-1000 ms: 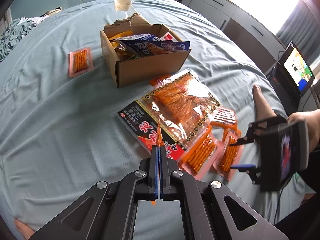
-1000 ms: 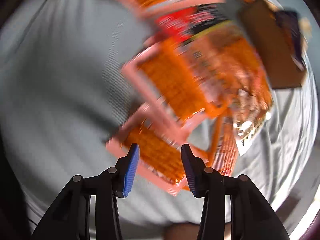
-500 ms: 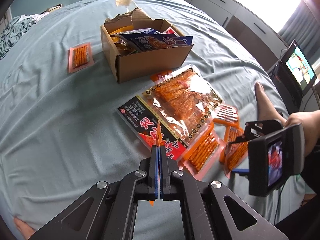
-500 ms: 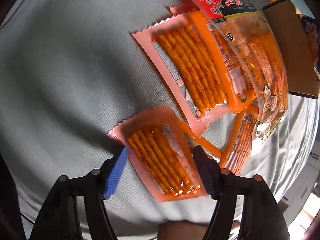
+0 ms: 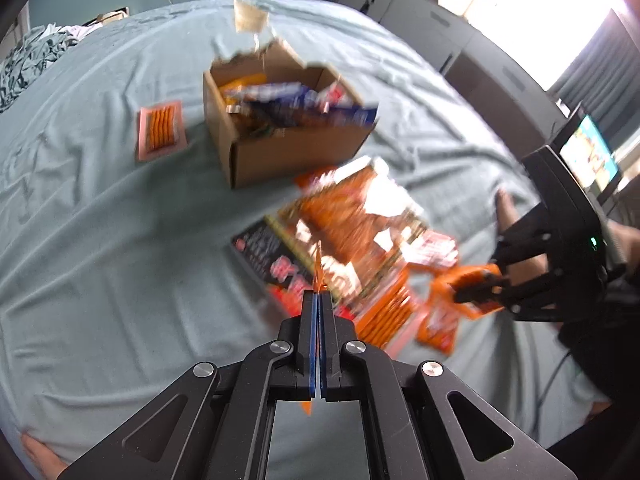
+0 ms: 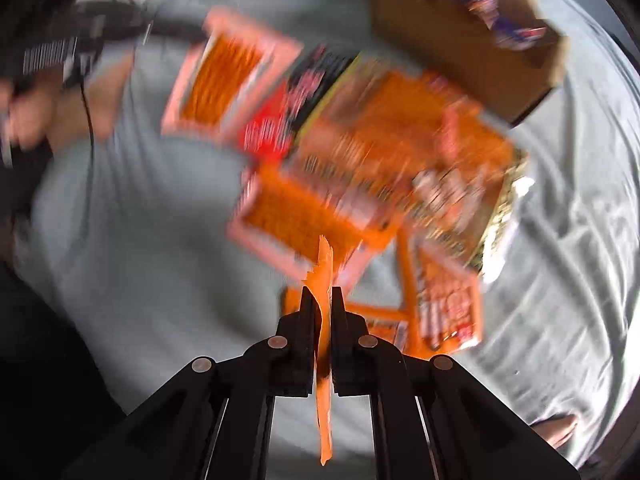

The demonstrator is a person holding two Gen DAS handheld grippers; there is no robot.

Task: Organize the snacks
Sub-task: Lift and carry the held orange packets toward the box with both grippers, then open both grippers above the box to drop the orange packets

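Across the blue bedsheet (image 5: 100, 240), the right gripper (image 6: 321, 300), spread over a snack packet (image 6: 324, 360) a moment ago, is now pinching it edge-on, ready for the cardboard box (image 5: 296, 152), while the left gripper (image 5: 319, 300) is staying clamped on another orange packet edge (image 5: 319, 272).

definitely a home bedroom: wide bed (image 5: 100, 240) with rumpled teal sheet, crumpled clothes (image 5: 36, 56) at its far left corner, grey cabinets (image 5: 460, 40) under a bright window (image 5: 532, 8), small screen (image 5: 588, 154) playing cartoons.
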